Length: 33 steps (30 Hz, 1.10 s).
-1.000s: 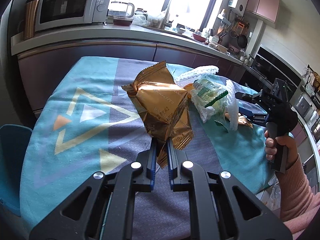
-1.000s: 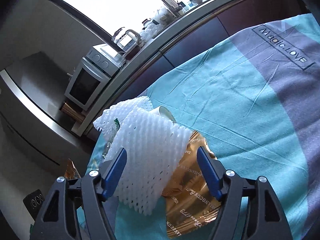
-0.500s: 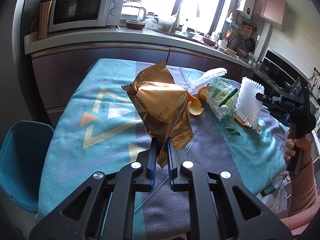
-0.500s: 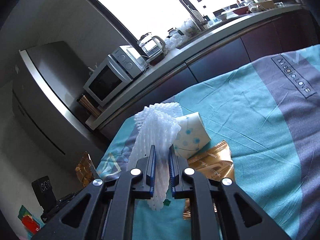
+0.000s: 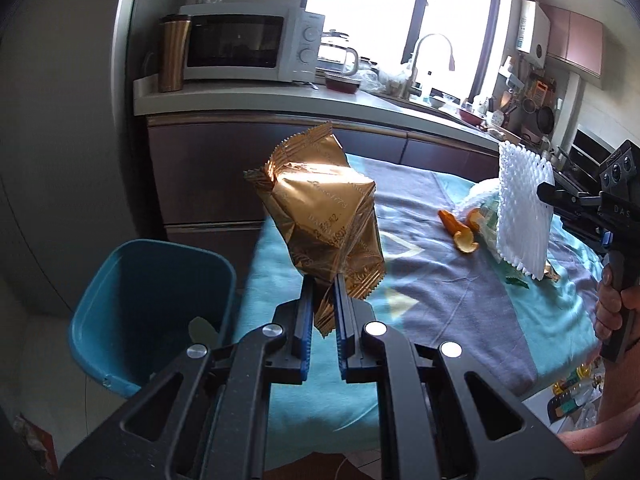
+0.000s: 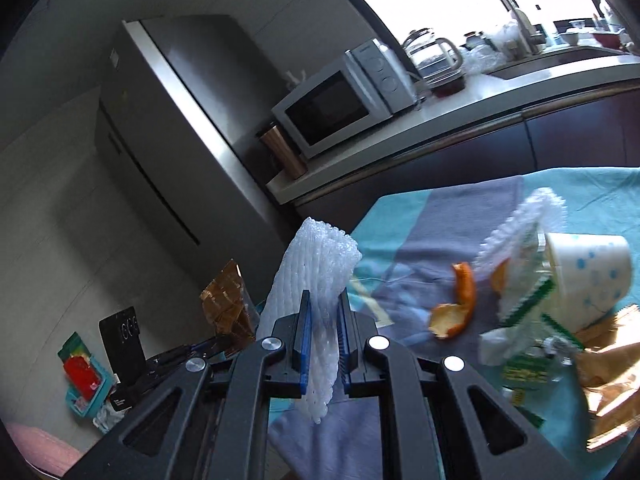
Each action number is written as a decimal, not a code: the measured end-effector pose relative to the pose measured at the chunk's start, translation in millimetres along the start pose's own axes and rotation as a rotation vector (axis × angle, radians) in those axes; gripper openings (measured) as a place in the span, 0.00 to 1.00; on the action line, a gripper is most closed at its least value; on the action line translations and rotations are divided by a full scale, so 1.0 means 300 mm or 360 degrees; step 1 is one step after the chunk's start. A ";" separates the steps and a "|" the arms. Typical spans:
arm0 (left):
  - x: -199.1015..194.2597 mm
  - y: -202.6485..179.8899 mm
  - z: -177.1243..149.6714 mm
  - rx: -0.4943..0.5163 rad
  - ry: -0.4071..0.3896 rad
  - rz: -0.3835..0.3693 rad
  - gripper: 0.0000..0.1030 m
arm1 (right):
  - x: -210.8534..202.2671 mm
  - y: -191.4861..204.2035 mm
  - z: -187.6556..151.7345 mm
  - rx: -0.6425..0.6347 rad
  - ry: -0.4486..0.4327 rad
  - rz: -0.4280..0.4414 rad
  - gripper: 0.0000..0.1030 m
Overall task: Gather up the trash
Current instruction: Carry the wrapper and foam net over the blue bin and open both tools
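My left gripper (image 5: 322, 280) is shut on a crumpled gold snack wrapper (image 5: 324, 220) and holds it in the air above the table's left edge, next to a blue bin (image 5: 132, 280) on the floor. My right gripper (image 6: 323, 300) is shut on a white foam fruit net (image 6: 316, 276), which also shows in the left wrist view (image 5: 522, 208), lifted above the table. Orange peel (image 6: 452, 312), a second foam net (image 6: 524, 220), a green-printed plastic bag (image 6: 524, 320), a dotted paper cup (image 6: 592, 276) and another gold wrapper (image 6: 608, 392) lie on the teal and grey tablecloth (image 5: 440, 288).
A kitchen counter (image 5: 360, 100) with a microwave (image 5: 240, 42), a metal tumbler (image 5: 172, 56) and a glass kettle (image 5: 340, 56) runs behind the table. A grey fridge (image 6: 180, 128) stands to the left. The bin holds a pale scrap (image 5: 202, 328).
My left gripper has carried the gold wrapper left, off the pile toward the bin. My right gripper closed on the foam net and lifted it off the table, moving left.
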<state>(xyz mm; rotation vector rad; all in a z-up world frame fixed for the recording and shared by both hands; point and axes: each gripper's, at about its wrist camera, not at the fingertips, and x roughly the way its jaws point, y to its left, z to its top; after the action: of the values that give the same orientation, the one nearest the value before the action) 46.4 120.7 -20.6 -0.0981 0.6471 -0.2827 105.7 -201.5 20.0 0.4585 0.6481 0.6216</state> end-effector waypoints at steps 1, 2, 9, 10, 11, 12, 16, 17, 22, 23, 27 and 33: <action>-0.012 0.035 -0.003 -0.0023 -0.0005 0.0033 0.10 | 0.044 0.024 0.005 -0.0017 0.0028 0.0031 0.10; -0.023 0.068 -0.006 -0.0047 -0.0008 0.0067 0.10 | 0.090 0.048 0.011 -0.0034 0.0058 0.0057 0.10; -0.054 0.287 -0.037 -0.0170 0.0007 0.0273 0.10 | 0.390 0.215 0.036 -0.0140 0.0230 0.0185 0.10; -0.050 0.312 -0.041 -0.0179 0.0017 0.0296 0.10 | 0.426 0.240 0.028 -0.0153 0.0252 0.0189 0.10; -0.045 0.339 -0.047 -0.0192 0.0030 0.0323 0.10 | 0.466 0.259 0.027 -0.0163 0.0279 0.0198 0.10; -0.039 0.365 -0.052 -0.0209 0.0046 0.0342 0.10 | 0.509 0.279 0.023 -0.0174 0.0305 0.0200 0.10; -0.003 0.445 -0.083 -0.0249 0.0110 0.0394 0.10 | 0.658 0.346 -0.006 -0.0228 0.0407 0.0174 0.10; 0.007 0.459 -0.091 -0.0256 0.0123 0.0405 0.10 | 0.691 0.355 -0.010 -0.0246 0.0428 0.0161 0.10; 0.054 0.515 -0.116 -0.0288 0.0182 0.0434 0.10 | 0.816 0.391 -0.046 -0.0267 0.0532 0.0104 0.10; 0.061 0.527 -0.119 -0.0291 0.0192 0.0439 0.10 | 0.843 0.393 -0.054 -0.0263 0.0564 0.0096 0.11; 0.099 0.559 -0.131 -0.0317 0.0243 0.0469 0.11 | 0.938 0.404 -0.092 -0.0272 0.0666 0.0028 0.12; 0.153 0.593 -0.150 -0.0371 0.0304 0.0481 0.12 | 1.034 0.407 -0.135 -0.0260 0.0804 -0.0043 0.14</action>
<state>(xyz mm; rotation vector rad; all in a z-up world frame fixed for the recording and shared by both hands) 94.7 277.4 -114.7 -0.1959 0.8722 0.0776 226.7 99.5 -67.3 0.1349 1.0706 0.7657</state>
